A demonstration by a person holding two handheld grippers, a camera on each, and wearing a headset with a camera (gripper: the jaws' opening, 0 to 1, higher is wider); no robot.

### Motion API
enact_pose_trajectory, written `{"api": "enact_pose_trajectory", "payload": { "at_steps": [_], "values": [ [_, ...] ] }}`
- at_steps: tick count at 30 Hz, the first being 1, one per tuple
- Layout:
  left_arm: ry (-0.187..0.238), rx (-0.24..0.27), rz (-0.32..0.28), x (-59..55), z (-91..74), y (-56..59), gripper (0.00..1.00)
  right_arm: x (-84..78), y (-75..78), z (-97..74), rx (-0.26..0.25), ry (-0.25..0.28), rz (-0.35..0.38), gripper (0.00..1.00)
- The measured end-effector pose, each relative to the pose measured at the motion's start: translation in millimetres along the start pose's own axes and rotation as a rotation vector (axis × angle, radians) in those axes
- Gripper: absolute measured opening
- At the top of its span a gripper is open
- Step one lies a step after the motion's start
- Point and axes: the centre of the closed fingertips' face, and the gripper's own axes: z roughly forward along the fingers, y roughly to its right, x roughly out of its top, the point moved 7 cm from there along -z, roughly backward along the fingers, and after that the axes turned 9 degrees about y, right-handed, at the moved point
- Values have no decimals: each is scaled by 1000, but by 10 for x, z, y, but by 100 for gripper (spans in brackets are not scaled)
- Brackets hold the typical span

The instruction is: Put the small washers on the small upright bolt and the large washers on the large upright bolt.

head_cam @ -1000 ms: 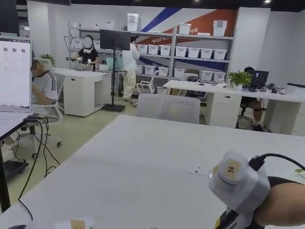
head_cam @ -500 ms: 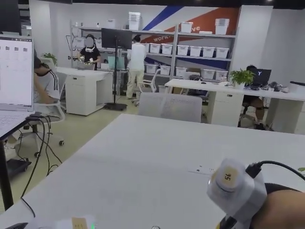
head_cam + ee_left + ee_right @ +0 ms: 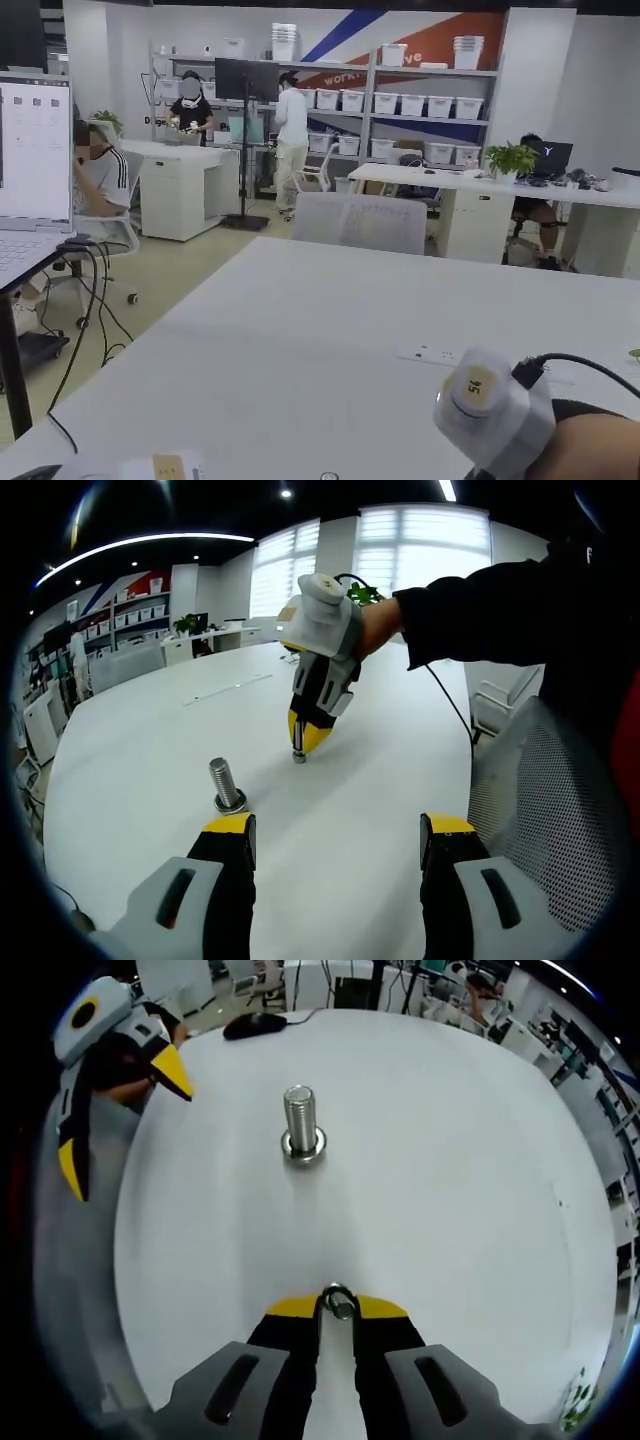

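My right gripper [image 3: 338, 1309] has sunk lower over the workbench [image 3: 300, 330], down onto the small bolt [image 3: 344, 1309].
Across the last second its top slid down the head view, so I judge the lowering is nearly done. The large bolt [image 3: 300, 1120] stands upright on the white top, with what I take for a large washer [image 3: 302, 1150] already round its foot. The small bolt stands right between my right jaws. They are pinched narrow on a small washer [image 3: 333, 1291] at its tip, though I cannot tell if it is over the thread yet. My left gripper [image 3: 335, 830] hangs just beside the large bolt, jaws wide and empty.
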Motion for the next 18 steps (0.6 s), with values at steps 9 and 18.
{"api": "enact_pose_trajectory", "payload": {
  "at_steps": [9, 18],
  "values": [
    [0, 0, -2, -3, 1, -8, 66, -17, 8, 34, 4, 4, 10, 13],
    [0, 0, -1, -4, 1, -17, 66, -14, 2, 33, 2, 5, 10, 14]
  ]
}}
